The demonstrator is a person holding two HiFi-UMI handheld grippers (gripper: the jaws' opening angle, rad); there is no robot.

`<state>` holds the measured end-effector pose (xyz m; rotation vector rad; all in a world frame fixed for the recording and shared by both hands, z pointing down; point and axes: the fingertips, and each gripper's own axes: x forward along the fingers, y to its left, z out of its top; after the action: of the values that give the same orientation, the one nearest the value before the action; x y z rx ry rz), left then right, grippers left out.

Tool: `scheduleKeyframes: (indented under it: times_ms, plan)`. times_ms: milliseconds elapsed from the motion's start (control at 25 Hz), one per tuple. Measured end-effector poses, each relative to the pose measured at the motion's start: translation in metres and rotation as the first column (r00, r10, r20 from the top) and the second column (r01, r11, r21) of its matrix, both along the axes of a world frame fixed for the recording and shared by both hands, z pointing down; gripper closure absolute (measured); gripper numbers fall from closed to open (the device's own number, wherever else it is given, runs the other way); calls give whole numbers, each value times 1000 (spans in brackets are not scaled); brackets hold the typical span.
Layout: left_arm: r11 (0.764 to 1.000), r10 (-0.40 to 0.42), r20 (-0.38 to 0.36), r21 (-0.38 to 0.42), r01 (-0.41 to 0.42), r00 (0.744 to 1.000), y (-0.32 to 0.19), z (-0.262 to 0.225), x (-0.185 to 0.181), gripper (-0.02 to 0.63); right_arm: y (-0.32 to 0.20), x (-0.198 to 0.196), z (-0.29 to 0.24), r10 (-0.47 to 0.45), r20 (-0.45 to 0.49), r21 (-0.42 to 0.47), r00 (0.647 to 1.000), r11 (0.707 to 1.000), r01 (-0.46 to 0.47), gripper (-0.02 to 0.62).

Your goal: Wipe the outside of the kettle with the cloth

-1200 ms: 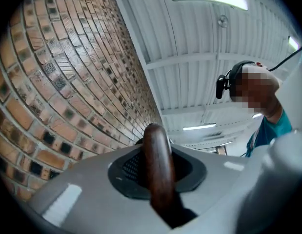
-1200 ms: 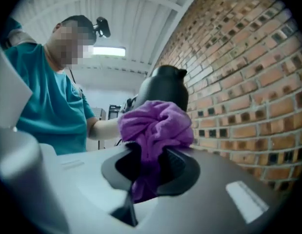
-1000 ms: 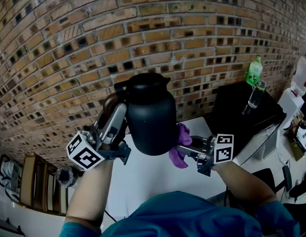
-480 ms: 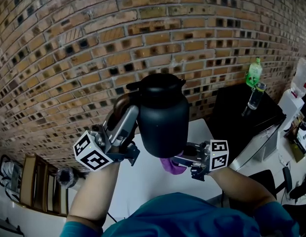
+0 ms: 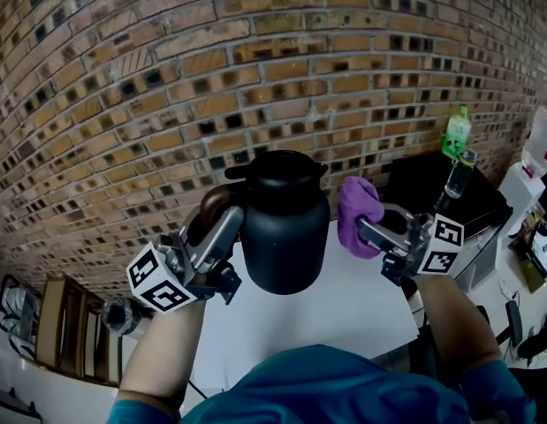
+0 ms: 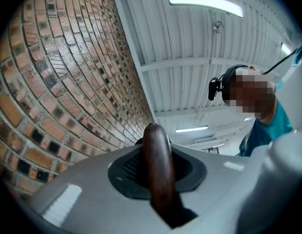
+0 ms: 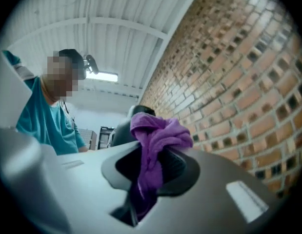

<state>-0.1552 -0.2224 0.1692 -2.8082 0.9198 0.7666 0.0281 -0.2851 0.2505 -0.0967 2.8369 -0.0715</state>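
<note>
A matte black kettle [image 5: 285, 228] with a black lid hangs in the air above the white table [image 5: 361, 312]. My left gripper [image 5: 227, 221] is shut on its brown wooden handle [image 5: 211, 207], which fills the jaws in the left gripper view as a dark brown bar, the handle [image 6: 158, 169]. My right gripper [image 5: 361, 223] is shut on a purple cloth [image 5: 356, 212], held up to the right of the kettle's shoulder, a small gap apart from it. In the right gripper view the cloth [image 7: 153, 145] bunches out of the jaws with the kettle [image 7: 126, 128] dark behind it.
A brick wall [image 5: 167, 78] stands close behind. At the right sits a black box [image 5: 432, 193] carrying a green bottle [image 5: 455, 131] and a clear glass [image 5: 459, 173]. A wooden shelf [image 5: 61, 334] stands low at the left. White equipment [image 5: 529, 175] is at the far right.
The right gripper has risen with the cloth from under the kettle's lower right side to beside its shoulder, rolling as it went. The kettle and left gripper shifted only slightly.
</note>
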Motion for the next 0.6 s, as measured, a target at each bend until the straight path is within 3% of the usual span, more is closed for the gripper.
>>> scheduleKeyframes:
  times_ms: [120, 200, 440, 600]
  plan:
    - [1000, 9, 30, -1, -9, 1000, 1, 6, 9, 529, 18, -16, -44, 2, -38, 167, 999, 986, 4, 528]
    - [1000, 8, 19, -3, -8, 1000, 2, 7, 9, 529, 25, -26, -44, -16, -57, 188, 998, 982, 27, 528]
    - [999, -32, 9, -24, 33, 999, 0, 15, -9, 529, 46, -48, 52, -97, -229, 69, 969, 991, 115, 528]
    - [997, -39, 44, -69, 42, 998, -4, 40, -11, 529, 36, -34, 66, -94, -206, -12, 974, 995, 94, 528]
